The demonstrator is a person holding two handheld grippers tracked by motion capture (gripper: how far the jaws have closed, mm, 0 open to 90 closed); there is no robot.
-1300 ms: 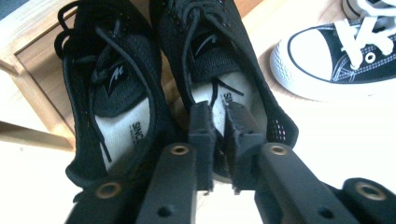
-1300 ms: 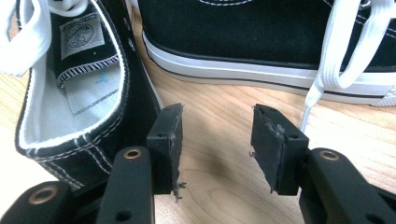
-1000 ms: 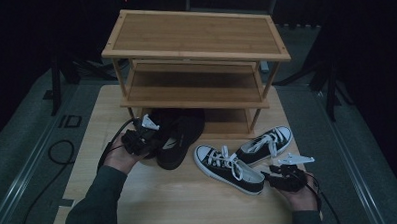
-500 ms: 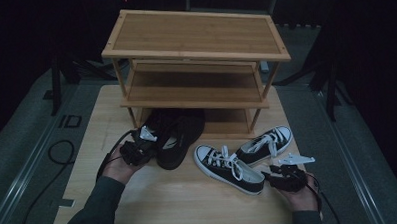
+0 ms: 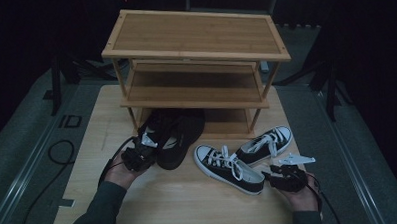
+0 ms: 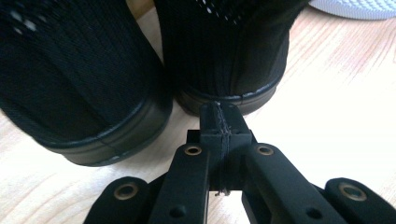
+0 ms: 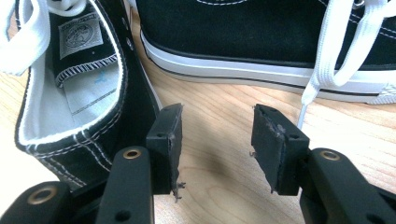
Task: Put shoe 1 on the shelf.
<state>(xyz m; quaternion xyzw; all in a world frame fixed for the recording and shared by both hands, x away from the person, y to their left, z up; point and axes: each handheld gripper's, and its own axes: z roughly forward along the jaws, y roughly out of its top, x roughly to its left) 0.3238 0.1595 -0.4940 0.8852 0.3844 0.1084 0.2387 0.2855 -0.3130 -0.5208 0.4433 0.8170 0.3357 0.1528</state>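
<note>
Wooden surface (image 5: 189, 202) w/ a three-tier bamboo shoe rack (image 5: 196, 42) at 12 o'clock. Pair of black slip-on shoes (image 5: 175, 135) sits at the rack's foot, toes under the bottom shelf, heels toward the person. Left tool (image 5: 138, 155) at approx 8 o'clock from the pair; in left gripper view its jaws are pressed together w/ nothing between, tip (image 6: 219, 122) right at the heel of the right-hand black shoe (image 6: 224, 51); other black shoe (image 6: 79, 79) is at 10 o'clock, just beside it. Two black-and-white lace-up sneakers (image 5: 228, 166) lie at 4 o'clock from the rack. Right tool (image 5: 284, 178) at 5 o'clock, jaws spread, empty (image 7: 217, 135), left jaw beside the nearer sneaker's heel (image 7: 84, 107); second sneaker (image 7: 261, 37) across at 12 o'clock.
</note>
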